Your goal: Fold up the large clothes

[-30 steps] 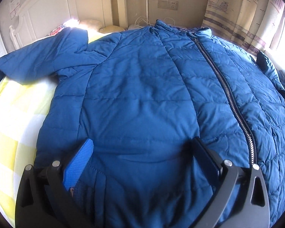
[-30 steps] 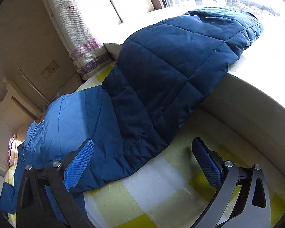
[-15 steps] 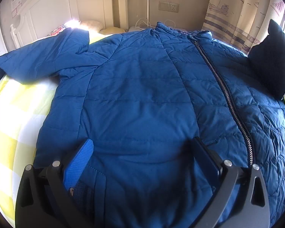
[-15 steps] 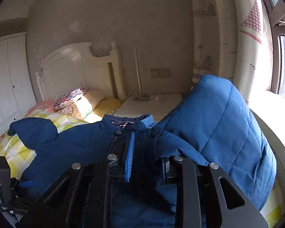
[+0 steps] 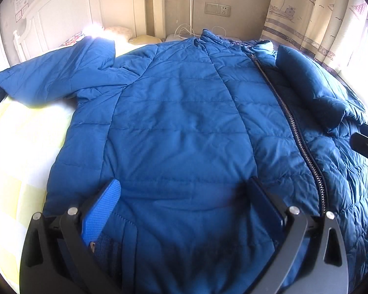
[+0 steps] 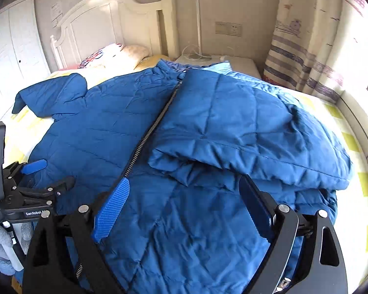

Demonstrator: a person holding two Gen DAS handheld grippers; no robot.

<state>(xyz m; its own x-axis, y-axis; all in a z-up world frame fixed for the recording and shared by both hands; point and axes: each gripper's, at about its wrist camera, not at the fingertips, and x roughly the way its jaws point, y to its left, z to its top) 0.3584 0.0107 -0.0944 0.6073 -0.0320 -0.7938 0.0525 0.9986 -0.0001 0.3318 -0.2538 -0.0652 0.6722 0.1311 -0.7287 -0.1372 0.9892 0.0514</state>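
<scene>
Jacket (image 6: pixel 105 132) spread over bed (image 6: pixel 355 147), right sleeve (image 6: pixel 245 127) folded across chest by zip (image 6: pixel 149 134). Right gripper (image 6: pixel 181 210) just reopened, wide, empty. Left gripper (image 5: pixel 184 210) wide over hem, nothing pinched. Puffy sleeve likely to spring back unpressed.

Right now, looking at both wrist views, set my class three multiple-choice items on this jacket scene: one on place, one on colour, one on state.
1. Where does the folded sleeve lie?
A. across the jacket's front, beside the zipper
B. hanging off the bed
C. under the pillow

2. What colour is the jacket?
A. red
B. blue
C. grey

3. How do the right gripper fingers stand?
A. shut on the sleeve
B. shut on the zipper
C. open, gripping nothing

Answers:
1 A: the sleeve rests on the jacket's front, next to the zipper.
2 B: the quilted fabric is blue in both views.
3 C: the fingers stand wide apart above the fabric, having just opened.
</scene>
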